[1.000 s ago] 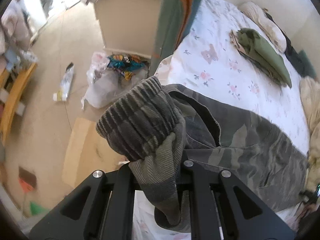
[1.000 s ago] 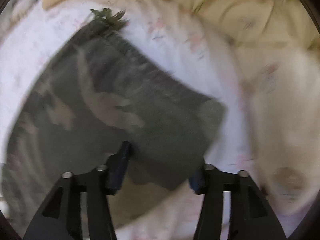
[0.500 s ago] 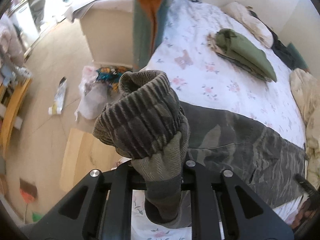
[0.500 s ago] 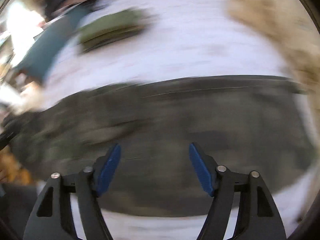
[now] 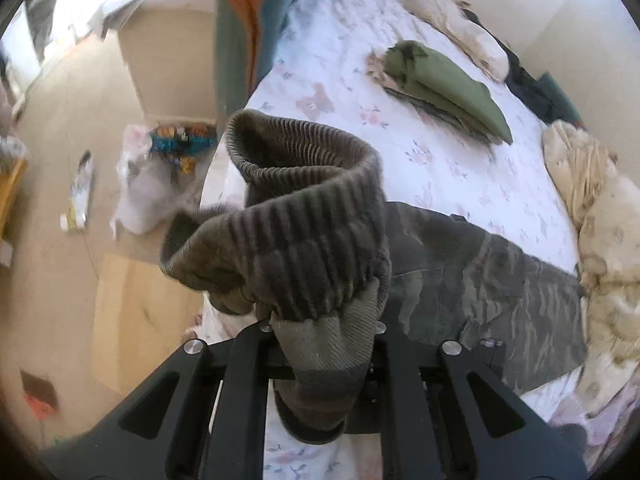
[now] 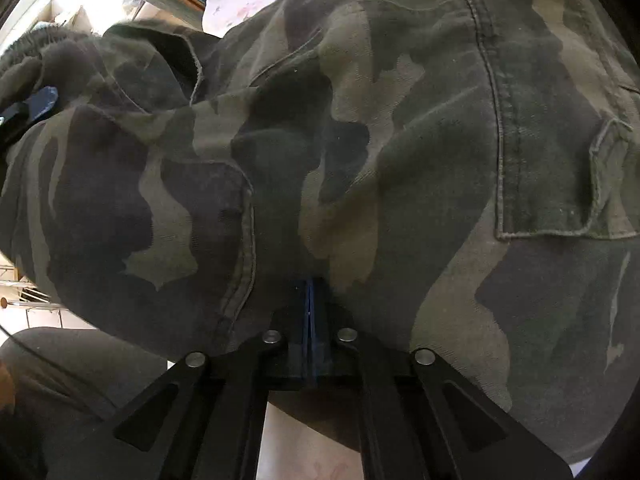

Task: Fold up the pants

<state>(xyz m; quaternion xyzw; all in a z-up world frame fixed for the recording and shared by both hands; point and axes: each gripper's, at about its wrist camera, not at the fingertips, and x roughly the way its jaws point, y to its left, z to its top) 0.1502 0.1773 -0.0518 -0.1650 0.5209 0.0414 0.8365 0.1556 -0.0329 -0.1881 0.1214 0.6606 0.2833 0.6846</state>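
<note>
Camouflage pants [image 5: 492, 280] lie across the near edge of a bed with a white flowered sheet [image 5: 440, 152]. My left gripper [image 5: 320, 328] is shut on the pants' ribbed cuff end [image 5: 296, 216], which bunches up above the jaws at the bed's left edge. In the right wrist view the pants [image 6: 360, 140] fill the frame. My right gripper [image 6: 310, 300] is shut on a fold of that fabric, blue pads pressed together. The left gripper's tip shows at the far left of that view [image 6: 36, 104].
Folded olive clothes [image 5: 444, 84] lie farther back on the bed. A cream quilt [image 5: 600, 232] is heaped on the right. A teal and orange garment [image 5: 248, 28] hangs by a beige cabinet [image 5: 168, 60]. Bags and litter [image 5: 160, 168] lie on the floor left.
My right gripper, open above the pants earlier, has come down and closed on the fabric. My left gripper kept hold of the cuff and lifted it slightly toward the bed.
</note>
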